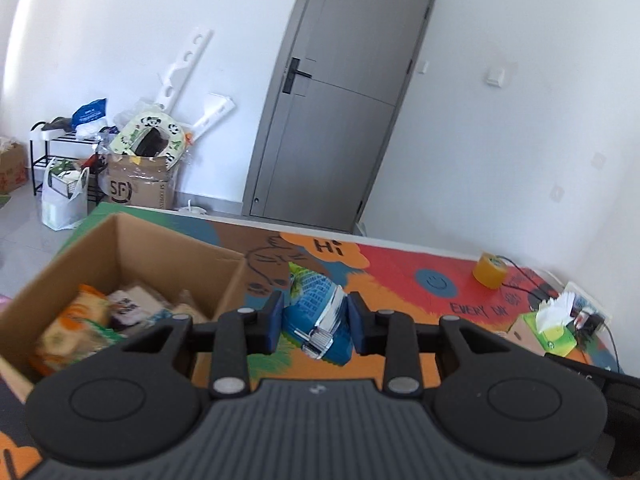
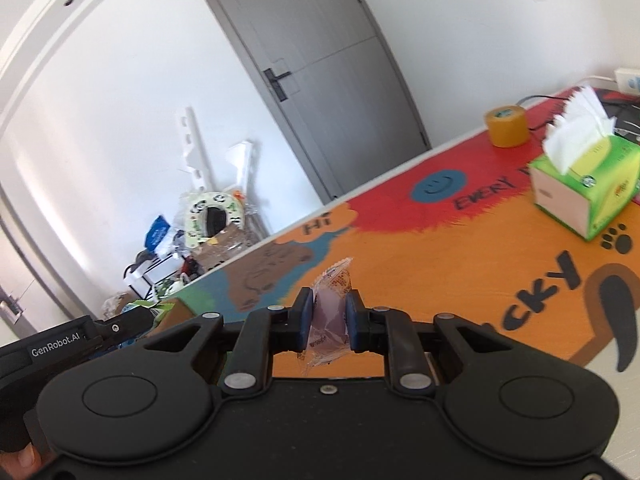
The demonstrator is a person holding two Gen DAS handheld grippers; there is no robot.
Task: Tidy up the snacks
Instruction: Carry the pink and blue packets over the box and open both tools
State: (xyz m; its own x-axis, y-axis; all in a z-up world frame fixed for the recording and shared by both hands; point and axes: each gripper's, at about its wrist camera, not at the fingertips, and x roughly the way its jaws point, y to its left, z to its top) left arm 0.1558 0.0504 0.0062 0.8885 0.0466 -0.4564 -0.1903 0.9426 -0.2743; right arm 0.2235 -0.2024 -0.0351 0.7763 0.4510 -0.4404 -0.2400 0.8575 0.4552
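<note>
My left gripper (image 1: 314, 319) is shut on a blue and green snack bag (image 1: 318, 314) and holds it above the colourful table, just right of an open cardboard box (image 1: 120, 248). The box holds several snack packets (image 1: 84, 320). My right gripper (image 2: 328, 318) is shut on a small clear-wrapped pink snack (image 2: 330, 312) and holds it above the orange part of the table (image 2: 440, 256). The left gripper's body shows at the left edge of the right wrist view (image 2: 60, 340).
A green tissue box (image 2: 588, 176) and a roll of yellow tape (image 2: 506, 126) stand on the table's right side, with black cables behind them. Beyond the table are a grey door (image 1: 340, 100), a cardboard box with clutter (image 1: 140, 176) and a shoe rack.
</note>
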